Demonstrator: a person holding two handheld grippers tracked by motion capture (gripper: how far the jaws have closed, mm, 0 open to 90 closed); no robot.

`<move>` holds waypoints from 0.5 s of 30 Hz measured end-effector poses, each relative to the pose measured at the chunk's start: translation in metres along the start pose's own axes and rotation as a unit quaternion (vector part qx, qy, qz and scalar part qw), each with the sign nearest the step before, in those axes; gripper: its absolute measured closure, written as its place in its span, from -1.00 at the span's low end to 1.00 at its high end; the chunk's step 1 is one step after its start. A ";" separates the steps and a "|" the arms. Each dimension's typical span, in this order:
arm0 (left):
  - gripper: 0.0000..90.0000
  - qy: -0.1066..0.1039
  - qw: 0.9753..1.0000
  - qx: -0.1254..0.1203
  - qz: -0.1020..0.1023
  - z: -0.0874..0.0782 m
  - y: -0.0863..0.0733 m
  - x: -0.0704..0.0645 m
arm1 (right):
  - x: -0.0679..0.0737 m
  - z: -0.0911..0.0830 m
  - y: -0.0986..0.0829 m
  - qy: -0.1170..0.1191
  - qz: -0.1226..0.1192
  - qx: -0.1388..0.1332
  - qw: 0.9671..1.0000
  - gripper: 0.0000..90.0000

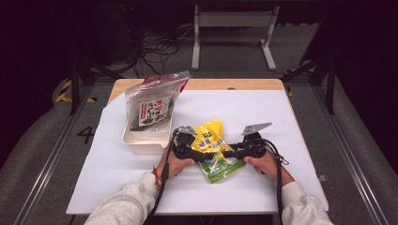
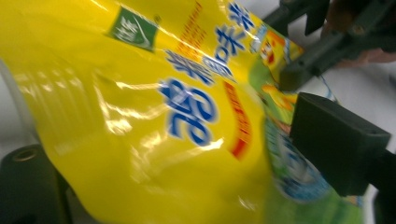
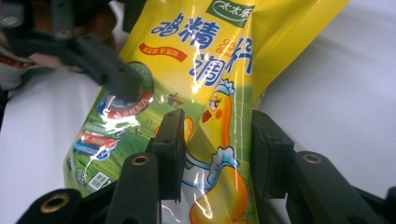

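Both grippers are pinching the yellow seasoning pouch [image 1: 213,150] over the white table [image 1: 281,187]: left gripper [image 1: 201,154], right gripper [image 1: 229,153]. Keeping both grips even should be preventing slippage.

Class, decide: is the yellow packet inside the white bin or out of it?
Out: the yellow packet lies on the table sheet, right of the white bin.

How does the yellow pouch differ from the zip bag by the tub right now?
The yellow pouch is opaque and printed; the zip bag is clear, showing a dark packet inside. The pouch lies on the table's white sheet, between the left gripper and the right gripper; the bag leans untouched in the white tub.
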State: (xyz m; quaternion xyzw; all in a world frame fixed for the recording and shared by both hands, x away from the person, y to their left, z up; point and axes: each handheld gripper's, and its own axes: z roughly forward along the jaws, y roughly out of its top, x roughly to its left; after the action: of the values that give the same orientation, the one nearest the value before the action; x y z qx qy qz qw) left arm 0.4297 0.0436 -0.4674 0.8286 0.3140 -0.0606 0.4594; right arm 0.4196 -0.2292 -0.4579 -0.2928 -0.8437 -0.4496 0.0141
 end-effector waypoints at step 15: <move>0.89 -0.047 0.985 -0.098 0.133 -0.042 0.011 -0.047 | 0.037 -0.037 0.000 -0.038 -0.028 -0.069 0.996 -0.01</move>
State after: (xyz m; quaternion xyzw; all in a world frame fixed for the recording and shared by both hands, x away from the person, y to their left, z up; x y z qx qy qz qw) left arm 0.3905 0.0507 -0.4173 0.8101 0.1837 -0.0066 0.5567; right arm 0.3801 -0.2400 -0.4254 -0.2864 -0.8184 -0.4955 -0.0510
